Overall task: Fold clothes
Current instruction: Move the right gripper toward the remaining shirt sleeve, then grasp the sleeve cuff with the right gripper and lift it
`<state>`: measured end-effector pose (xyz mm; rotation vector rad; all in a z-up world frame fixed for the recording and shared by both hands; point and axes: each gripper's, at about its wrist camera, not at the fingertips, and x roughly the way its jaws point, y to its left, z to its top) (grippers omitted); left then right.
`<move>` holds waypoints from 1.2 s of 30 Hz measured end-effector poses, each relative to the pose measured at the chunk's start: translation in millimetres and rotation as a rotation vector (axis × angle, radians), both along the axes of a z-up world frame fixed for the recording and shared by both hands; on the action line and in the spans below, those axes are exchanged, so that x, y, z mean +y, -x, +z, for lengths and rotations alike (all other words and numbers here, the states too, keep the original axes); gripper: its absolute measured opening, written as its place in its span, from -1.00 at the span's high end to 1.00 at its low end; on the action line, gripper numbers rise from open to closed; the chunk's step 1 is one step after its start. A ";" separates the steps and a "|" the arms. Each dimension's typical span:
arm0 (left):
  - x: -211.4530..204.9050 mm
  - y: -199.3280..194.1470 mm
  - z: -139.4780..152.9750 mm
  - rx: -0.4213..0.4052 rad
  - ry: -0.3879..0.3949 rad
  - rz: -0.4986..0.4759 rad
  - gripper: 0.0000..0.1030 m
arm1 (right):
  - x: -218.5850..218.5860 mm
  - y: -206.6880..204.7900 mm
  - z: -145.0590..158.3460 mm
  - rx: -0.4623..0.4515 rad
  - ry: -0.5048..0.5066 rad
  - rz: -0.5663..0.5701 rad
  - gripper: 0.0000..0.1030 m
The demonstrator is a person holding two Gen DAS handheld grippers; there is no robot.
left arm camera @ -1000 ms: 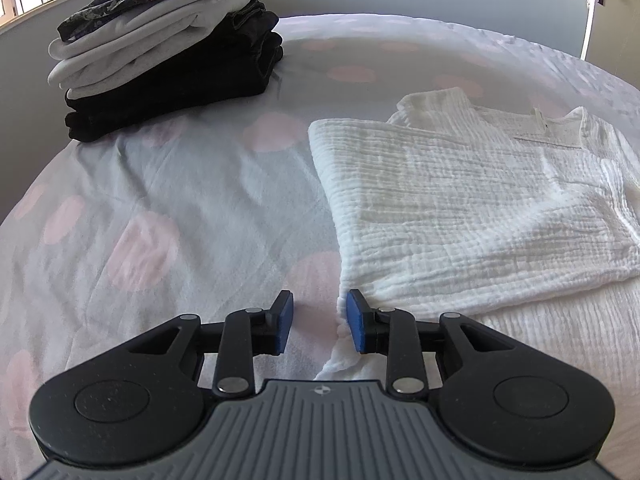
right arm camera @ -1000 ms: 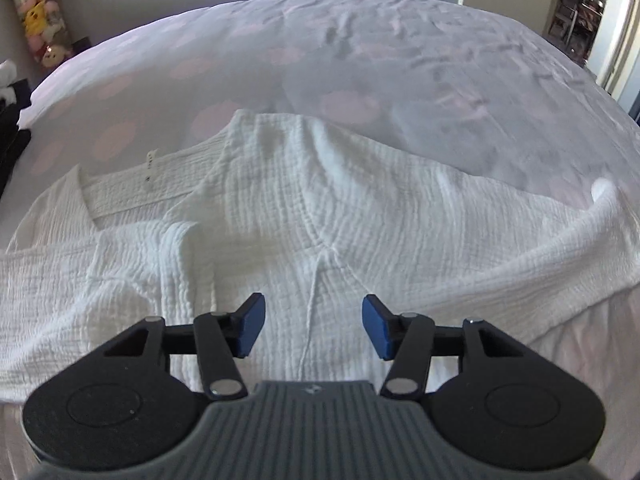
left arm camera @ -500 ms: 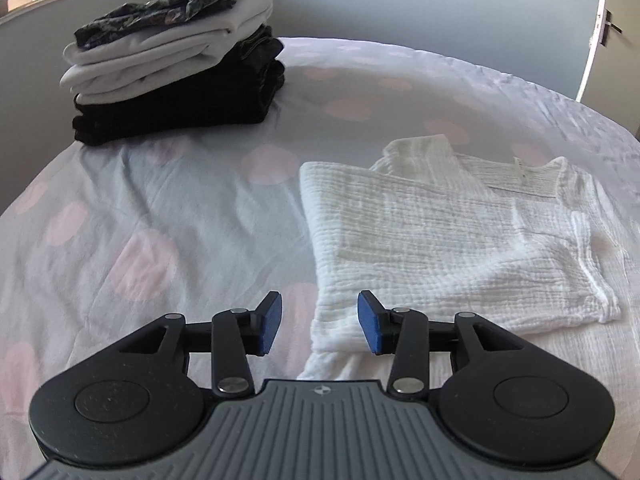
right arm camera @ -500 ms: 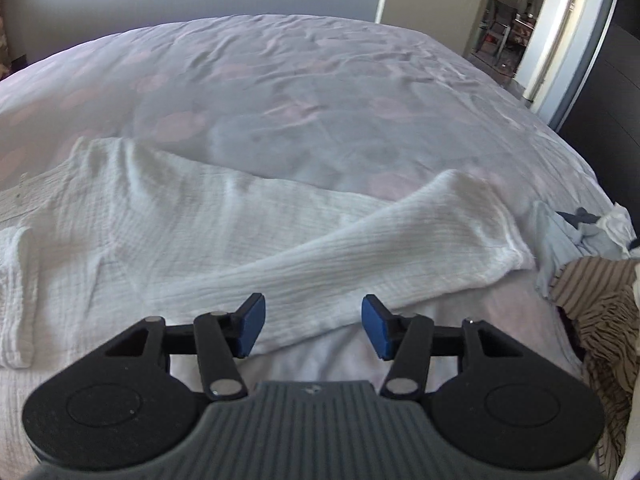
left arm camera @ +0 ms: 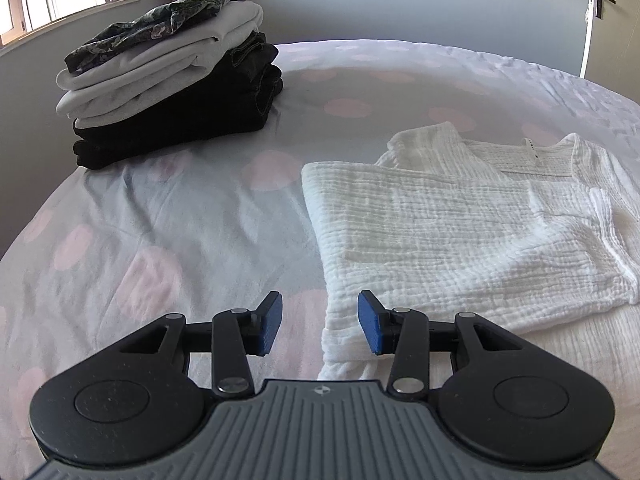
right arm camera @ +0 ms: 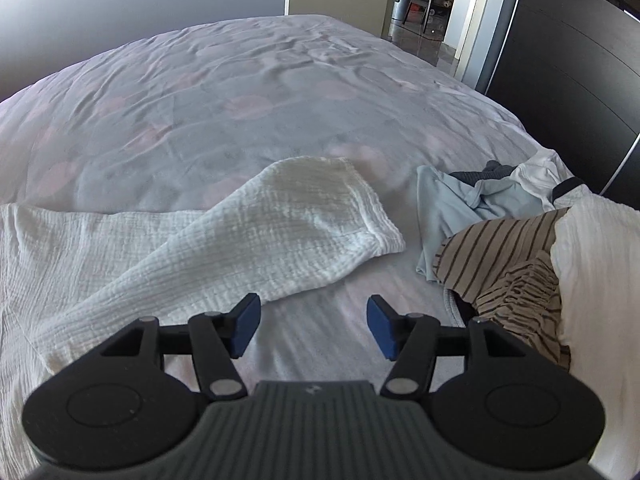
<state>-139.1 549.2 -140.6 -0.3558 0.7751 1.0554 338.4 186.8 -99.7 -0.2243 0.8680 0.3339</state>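
Note:
A white crinkled shirt (left arm camera: 460, 232) lies flat on the bed, its left sleeve folded over the body. My left gripper (left arm camera: 320, 322) hovers open over the shirt's near left edge, nothing between its blue pads. In the right wrist view the shirt's other sleeve (right arm camera: 280, 236) stretches out toward the right, its cuff lying flat. My right gripper (right arm camera: 314, 330) hangs above the bedsheet just in front of that sleeve; its jaws are opening and hold nothing.
A stack of folded clothes (left arm camera: 168, 84) sits at the bed's far left corner. A heap of unfolded garments (right arm camera: 512, 248), striped, pale blue and white, lies to the right of the sleeve. A dark wardrobe (right arm camera: 568, 80) stands beyond the bed's right edge.
My right gripper swept right along the shirt to the outstretched sleeve's end, bringing the clothes heap into view, and opened a bit wider. My left gripper opened wider and stayed near the shirt's left edge.

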 end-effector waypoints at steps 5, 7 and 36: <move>2.9 2.6 -0.7 -0.005 0.000 0.009 0.04 | -16.7 -14.1 -1.3 0.016 -0.074 -0.009 -0.22; 2.9 2.1 -0.9 -0.003 -0.002 0.008 0.04 | -24.0 -20.3 -1.6 0.024 -0.110 -0.015 -0.23; -8.1 -24.5 -12.5 0.141 -0.063 0.040 0.05 | -38.3 -119.2 -67.7 0.052 -0.196 -0.139 0.24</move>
